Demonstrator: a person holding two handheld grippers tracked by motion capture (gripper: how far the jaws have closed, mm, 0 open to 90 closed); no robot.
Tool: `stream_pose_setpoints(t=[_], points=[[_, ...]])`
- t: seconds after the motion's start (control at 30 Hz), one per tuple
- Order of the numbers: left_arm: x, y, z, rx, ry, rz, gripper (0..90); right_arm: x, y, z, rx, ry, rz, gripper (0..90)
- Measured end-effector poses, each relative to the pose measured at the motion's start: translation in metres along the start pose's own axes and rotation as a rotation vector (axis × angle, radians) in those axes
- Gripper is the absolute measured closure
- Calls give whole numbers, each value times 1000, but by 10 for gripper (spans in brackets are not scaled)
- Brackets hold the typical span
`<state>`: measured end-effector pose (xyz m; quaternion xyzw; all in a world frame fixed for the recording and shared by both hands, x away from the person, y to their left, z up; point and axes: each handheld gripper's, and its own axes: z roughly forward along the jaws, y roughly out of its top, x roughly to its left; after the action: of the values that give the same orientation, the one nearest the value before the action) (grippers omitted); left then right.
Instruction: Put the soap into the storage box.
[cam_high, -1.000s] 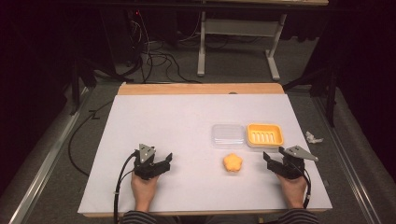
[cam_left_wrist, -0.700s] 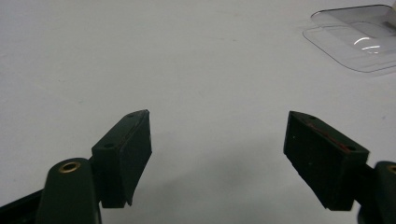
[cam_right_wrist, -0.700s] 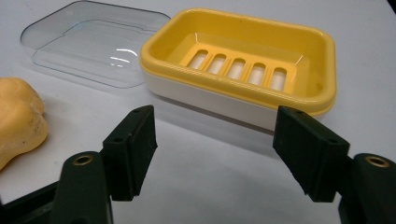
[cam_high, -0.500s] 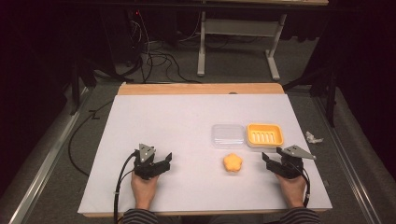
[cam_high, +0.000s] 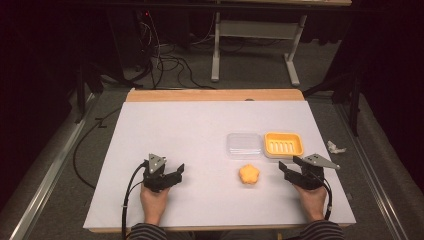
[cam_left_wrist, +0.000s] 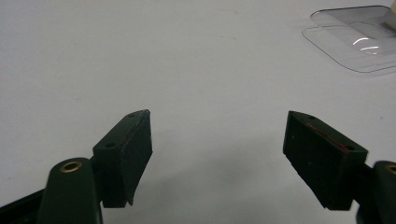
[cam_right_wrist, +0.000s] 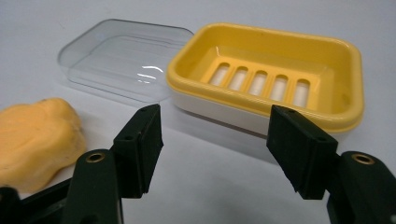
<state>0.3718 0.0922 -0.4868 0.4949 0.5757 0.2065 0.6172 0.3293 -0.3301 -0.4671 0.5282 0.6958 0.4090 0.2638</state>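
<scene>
A yellow soap dish (cam_high: 283, 143) (cam_right_wrist: 275, 77) with a slotted floor sits right of the table's middle, and a clear plastic lid (cam_high: 244, 145) (cam_right_wrist: 121, 56) (cam_left_wrist: 357, 39) lies flat beside it on its left. A lumpy orange soap (cam_high: 249, 174) (cam_right_wrist: 35, 140) rests in front of the lid. My right gripper (cam_high: 289, 167) (cam_right_wrist: 215, 144) stands open, low over the table just in front of the dish, with nothing between its jaws. At the front left my left gripper (cam_high: 175, 172) (cam_left_wrist: 217, 154) is open over bare table, also holding nothing.
The white table (cam_high: 190, 130) has a wooden strip along its far edge. A crumpled white scrap (cam_high: 336, 147) lies on the floor past the right edge. Cables and a desk frame (cam_high: 255, 45) stand on the floor beyond.
</scene>
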Motion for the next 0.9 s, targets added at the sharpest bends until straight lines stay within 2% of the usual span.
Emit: stream_pose_setpoints(t=[0.03, 0.07, 0.13, 0.17, 0.27, 0.3, 0.33, 0.37, 0.53, 0.63, 0.77, 0.9], points=[[0, 0, 0, 0, 0, 1, 245, 5, 3, -3, -5, 22, 7, 355], [0, 0, 0, 0, 0, 1, 245, 5, 3, -3, -5, 22, 7, 355], [0, 0, 0, -3, 8, 1, 244, 10, 5, -4, -13, 35, -11, 324], [0, 0, 1, -5, 12, 7, 244, 15, 5, -6, -24, 24, -51, 288], [0, 0, 1, -6, 15, 8, 244, 18, 5, -6, -26, 36, -65, 276], [0, -1, 1, -9, 16, 10, 244, 19, 5, -5, -14, 63, -77, 267], [0, -1, 1, -9, 16, 10, 244, 19, 5, -5, -14, 63, -77, 267], [0, -1, 1, -6, 21, 12, 244, 20, 5, -5, -5, 82, -87, 257], [0, -1, 1, -6, 24, 10, 244, 23, 3, -8, -24, 133, -86, 246], [0, 0, 2, -7, 27, 3, 244, 24, 3, -7, -4, 165, -81, 248], [0, -1, 1, -8, 24, 14, 242, 27, 4, -7, 0, 172, -92, 247], [0, 0, 1, -7, 21, 13, 240, 33, 5, -9, 7, 182, -84, 228]])
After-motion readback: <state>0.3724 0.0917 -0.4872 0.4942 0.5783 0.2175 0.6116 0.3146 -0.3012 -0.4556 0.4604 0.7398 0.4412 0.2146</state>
